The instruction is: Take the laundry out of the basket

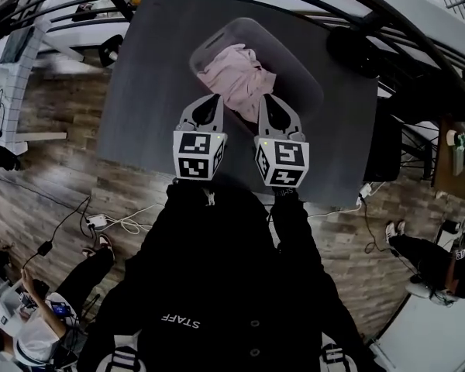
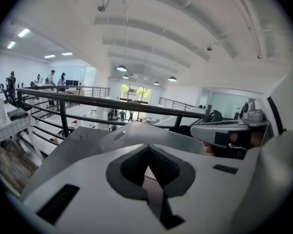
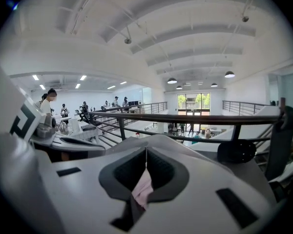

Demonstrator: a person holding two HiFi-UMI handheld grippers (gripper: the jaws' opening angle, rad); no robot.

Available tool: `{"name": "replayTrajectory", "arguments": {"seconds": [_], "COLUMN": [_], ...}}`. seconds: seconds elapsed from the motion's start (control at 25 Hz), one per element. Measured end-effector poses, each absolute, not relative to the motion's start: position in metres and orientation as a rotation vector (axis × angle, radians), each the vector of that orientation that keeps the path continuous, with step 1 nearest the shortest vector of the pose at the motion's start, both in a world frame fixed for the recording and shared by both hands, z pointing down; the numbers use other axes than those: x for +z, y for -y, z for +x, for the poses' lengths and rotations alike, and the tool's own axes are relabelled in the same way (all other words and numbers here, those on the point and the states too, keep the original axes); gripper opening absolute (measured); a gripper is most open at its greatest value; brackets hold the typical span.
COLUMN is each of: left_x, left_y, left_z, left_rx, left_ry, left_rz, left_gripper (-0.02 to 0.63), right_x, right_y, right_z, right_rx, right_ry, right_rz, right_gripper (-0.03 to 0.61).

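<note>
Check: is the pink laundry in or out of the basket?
In: head view shows the pink laundry bunched within the basket, a fold pinched in the shut right gripper. Lifted? Cannot tell.

Soft pink cloth laundry [image 1: 236,80], translucent smooth plastic basket [image 1: 298,64], matt dark-grey tabletop [image 1: 147,107], wood-grain floor [image 1: 54,200]

Pale pink laundry [image 1: 238,81]; translucent grey basket [image 1: 211,43]; dark grey table [image 1: 139,111].
</note>
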State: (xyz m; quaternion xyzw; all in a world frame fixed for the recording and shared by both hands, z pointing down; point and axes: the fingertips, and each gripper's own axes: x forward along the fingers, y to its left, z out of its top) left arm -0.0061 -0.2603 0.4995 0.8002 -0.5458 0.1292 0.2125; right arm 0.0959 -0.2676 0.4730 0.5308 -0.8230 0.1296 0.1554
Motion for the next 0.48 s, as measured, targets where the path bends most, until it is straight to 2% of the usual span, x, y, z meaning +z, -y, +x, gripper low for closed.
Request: {"name": "replayTrajectory", "arguments": {"seconds": [0.48], "left_x": [0.522], "left_y": [0.326], "left_z": [0.001], "left_rx": [0.394], "left_ry": [1.458], "left_rz": [2.154], "left_gripper": [0.002], "right_x": [0.539], "right_y": [0.341], "right_z": [0.096], "right_rx": [0.564], "right_ry": [2.288], "right_rz": [1.369], "right_gripper": [0.017]}}
